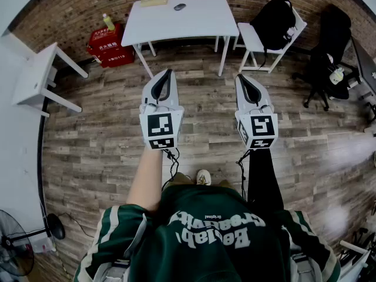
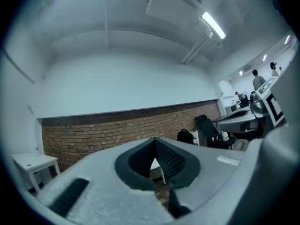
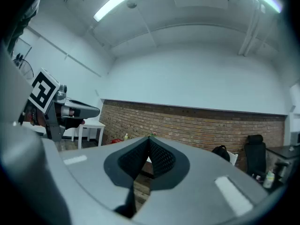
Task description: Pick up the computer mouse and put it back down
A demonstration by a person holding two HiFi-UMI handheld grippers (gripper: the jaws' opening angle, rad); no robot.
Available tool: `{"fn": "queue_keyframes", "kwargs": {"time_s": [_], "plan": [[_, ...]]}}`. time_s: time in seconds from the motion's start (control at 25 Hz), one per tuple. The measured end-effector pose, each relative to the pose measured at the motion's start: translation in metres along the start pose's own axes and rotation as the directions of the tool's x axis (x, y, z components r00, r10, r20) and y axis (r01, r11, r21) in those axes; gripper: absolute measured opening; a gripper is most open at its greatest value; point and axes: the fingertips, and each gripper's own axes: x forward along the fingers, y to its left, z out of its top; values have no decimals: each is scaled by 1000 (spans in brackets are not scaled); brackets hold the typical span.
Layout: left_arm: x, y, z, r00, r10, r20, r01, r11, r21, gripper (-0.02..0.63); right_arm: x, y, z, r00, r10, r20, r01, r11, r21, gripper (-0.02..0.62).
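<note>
**Brick-walled room, nothing gripped**

Plank floor (image 1: 88, 145) runs up to the wall. From the left: a red crate (image 1: 108, 46), then the white table (image 1: 200, 25) with the computer mouse (image 1: 180, 6) on its top, well apart from both grippers. The left gripper (image 1: 168, 73) and right gripper (image 1: 240, 77) are held level, each with its jaws closed on nothing

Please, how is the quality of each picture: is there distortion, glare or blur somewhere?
Head view: strong fisheye bending, the brown wooden plank floor curves, corners are dark, a pale glare patch lies on it at right. Left gripper view: the long ceiling strip lamp is overexposed. Right gripper view: the red brick wall bows, yet stays fairly sharp.
</note>
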Motion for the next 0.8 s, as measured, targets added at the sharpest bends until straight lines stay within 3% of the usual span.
{"fn": "queue_keyframes", "kwargs": {"time_s": [0.44, 0.68, 0.8], "plan": [[-5, -4, 6, 999, -4, 32, 5, 1000, -20, 13, 0, -1, -1, 1000, 18, 24, -18, 1000, 23, 14], [-1, -14, 7, 997, -64, 34, 66, 997, -44, 189, -2, -1, 1, 999, 35, 34, -35, 999, 14, 14], [3, -14, 11, 996, -79, 41, 81, 996, -41, 219, 0, -5, 0, 999, 31, 33, -32, 999, 13, 14]]}}
